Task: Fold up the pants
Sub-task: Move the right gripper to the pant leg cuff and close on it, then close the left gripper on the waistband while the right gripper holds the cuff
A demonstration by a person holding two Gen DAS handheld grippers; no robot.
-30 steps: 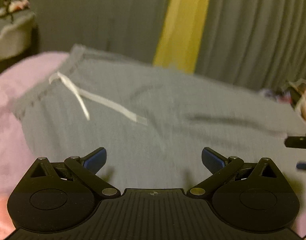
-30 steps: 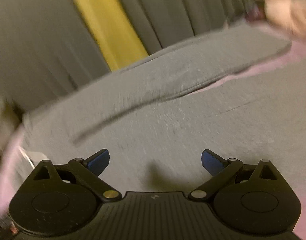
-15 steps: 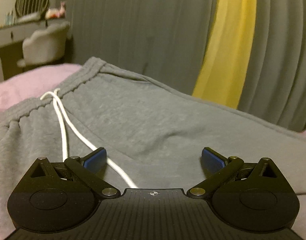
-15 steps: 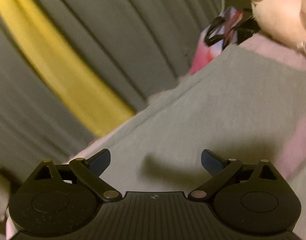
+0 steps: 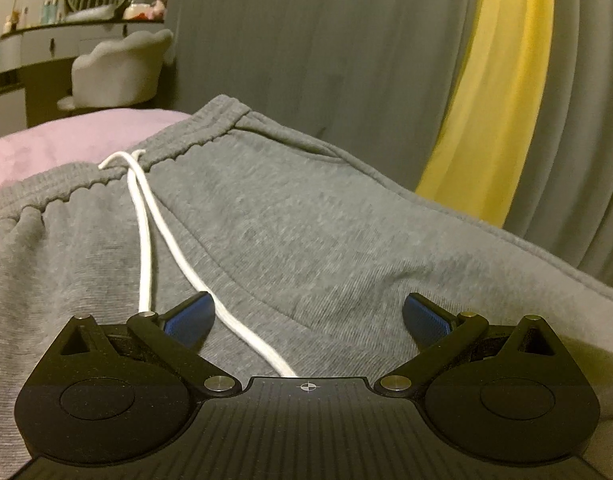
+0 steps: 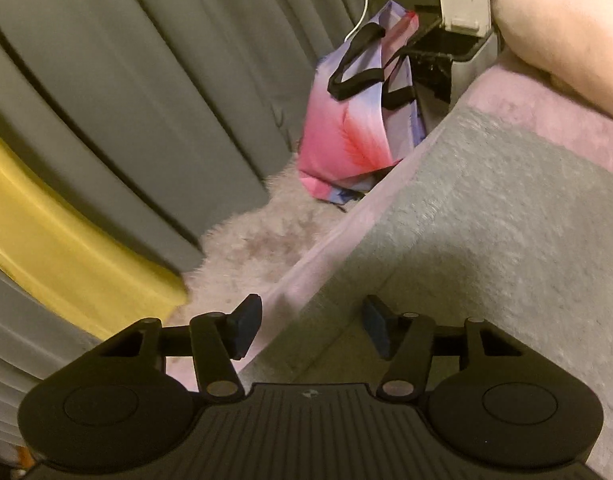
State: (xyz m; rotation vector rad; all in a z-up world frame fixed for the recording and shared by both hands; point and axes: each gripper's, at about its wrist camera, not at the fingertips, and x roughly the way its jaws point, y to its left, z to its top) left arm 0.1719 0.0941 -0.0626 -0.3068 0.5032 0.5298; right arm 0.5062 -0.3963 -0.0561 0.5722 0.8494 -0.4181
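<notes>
Pants (image 5: 326, 240) flat on my bed (image 5: 78, 136); left gripper (image 5: 308, 314) jaws wide apart over the drawstring (image 5: 146, 232), right gripper (image 6: 312, 328) jaws closing around the hem edge.

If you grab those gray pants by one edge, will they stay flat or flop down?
Probably flop: the gray pants already sag and crease softly on the bed. The white drawstring lies loose, so it would likely dangle. The knit looks thick, so maybe a bit heavy.
</notes>
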